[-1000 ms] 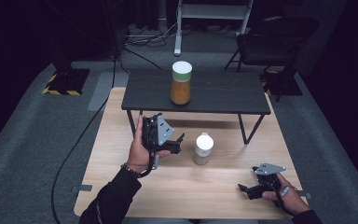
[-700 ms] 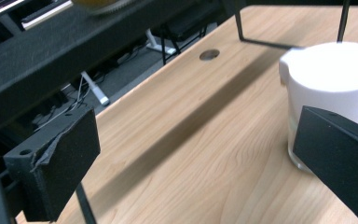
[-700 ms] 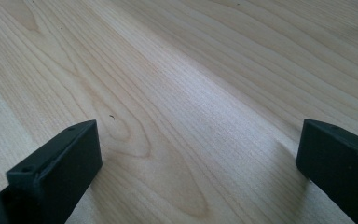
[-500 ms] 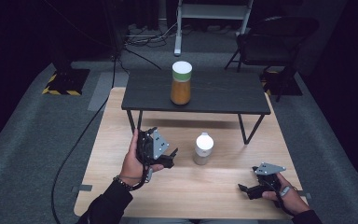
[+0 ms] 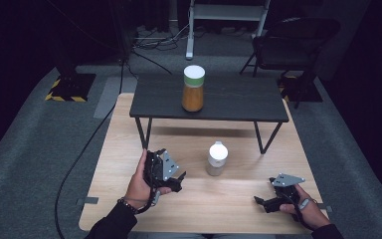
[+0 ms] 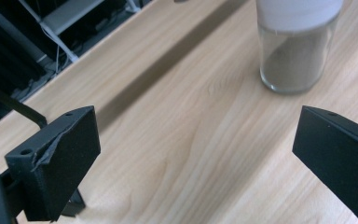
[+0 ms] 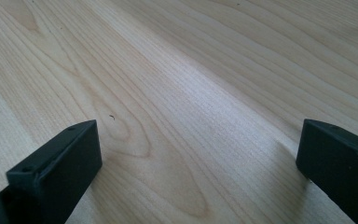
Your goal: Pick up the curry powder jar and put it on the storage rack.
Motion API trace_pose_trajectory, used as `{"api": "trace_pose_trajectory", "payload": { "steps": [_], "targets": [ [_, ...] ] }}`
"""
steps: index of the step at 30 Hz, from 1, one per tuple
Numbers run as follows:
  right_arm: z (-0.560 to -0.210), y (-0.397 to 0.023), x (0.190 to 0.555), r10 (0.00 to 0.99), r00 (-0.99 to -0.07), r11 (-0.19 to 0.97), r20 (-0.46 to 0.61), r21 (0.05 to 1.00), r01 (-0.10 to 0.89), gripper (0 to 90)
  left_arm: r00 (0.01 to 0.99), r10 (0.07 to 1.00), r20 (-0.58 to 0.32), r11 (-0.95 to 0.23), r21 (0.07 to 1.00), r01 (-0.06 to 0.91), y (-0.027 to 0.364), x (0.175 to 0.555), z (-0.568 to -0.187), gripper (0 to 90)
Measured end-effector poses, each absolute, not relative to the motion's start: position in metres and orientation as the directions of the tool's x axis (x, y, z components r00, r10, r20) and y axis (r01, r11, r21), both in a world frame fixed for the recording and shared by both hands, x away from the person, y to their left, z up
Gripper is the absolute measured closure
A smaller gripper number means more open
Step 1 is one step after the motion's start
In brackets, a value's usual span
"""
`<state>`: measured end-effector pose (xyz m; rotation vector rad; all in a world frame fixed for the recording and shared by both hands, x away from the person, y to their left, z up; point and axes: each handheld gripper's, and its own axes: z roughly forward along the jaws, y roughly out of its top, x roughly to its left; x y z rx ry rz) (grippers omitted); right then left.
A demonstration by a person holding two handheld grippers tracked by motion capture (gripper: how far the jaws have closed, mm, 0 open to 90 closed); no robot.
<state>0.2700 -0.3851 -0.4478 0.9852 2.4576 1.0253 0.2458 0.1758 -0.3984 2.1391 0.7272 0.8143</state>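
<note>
Two jars are standing in the room, and two grippers are working near them. The small jar [image 5: 217, 158], white-lidded and clear-walled, is sitting upright on the pale wooden table [image 5: 119, 164], roughly in its middle; a greyish-brown powder is filling it partway, sloping inside the glass in the left gripper view [image 6: 296, 44]. The big jar [image 5: 193, 88], well behind the small jar, is standing on the dark low table [image 5: 243, 99], which is straddling the far end of the wooden one; it is holding an orange-brown filling nearly up to its white lid.

The left gripper [image 5: 175, 179] is hovering near the small jar's left side, apart from it, with its jaws spread wide and nothing between them. The right gripper [image 5: 261, 202] is lying low over the wood, to the right of the small jar and nearer the person, close to the near edge, its jaws also gaping with bare board between them.

Bare wood is lying open all round the small jar, especially towards the left edge and the near edge. One folding chair [image 5: 291, 40] is standing beyond the dark table.
</note>
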Motion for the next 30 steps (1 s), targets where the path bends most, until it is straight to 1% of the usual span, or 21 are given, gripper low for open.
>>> {"api": "trace_pose_trajectory", "payload": {
  "steps": [8,14,17,23,30],
  "targets": [
    [-0.448,-0.385,0.27,0.695,-0.719,0.51,-0.012,0.714,0.48,0.0,0.656,0.7,0.283,-0.588,0.75,0.304,0.178,0.247,-0.415,0.9],
    [-0.448,-0.385,0.27,0.695,-0.719,0.51,-0.013,0.714,0.48,0.0,0.661,0.718,0.218,-0.557,0.75,0.358,0.188,0.251,-0.423,1.3],
    [-0.448,-0.385,0.27,0.695,-0.719,0.51,-0.013,0.714,0.48,0.0,0.663,0.73,0.169,-0.534,0.746,0.397,0.194,0.257,-0.427,1.3],
    [-0.448,-0.385,0.27,0.695,-0.719,0.51,-0.013,0.714,0.48,0.0,0.659,0.737,0.149,-0.538,0.719,0.44,0.199,0.263,-0.432,1.3],
    [-0.448,-0.385,0.27,0.695,-0.719,0.51,-0.013,0.714,0.48,0.0,0.663,0.742,0.101,-0.538,0.679,0.499,0.207,0.27,-0.437,1.3]
  ]
}}
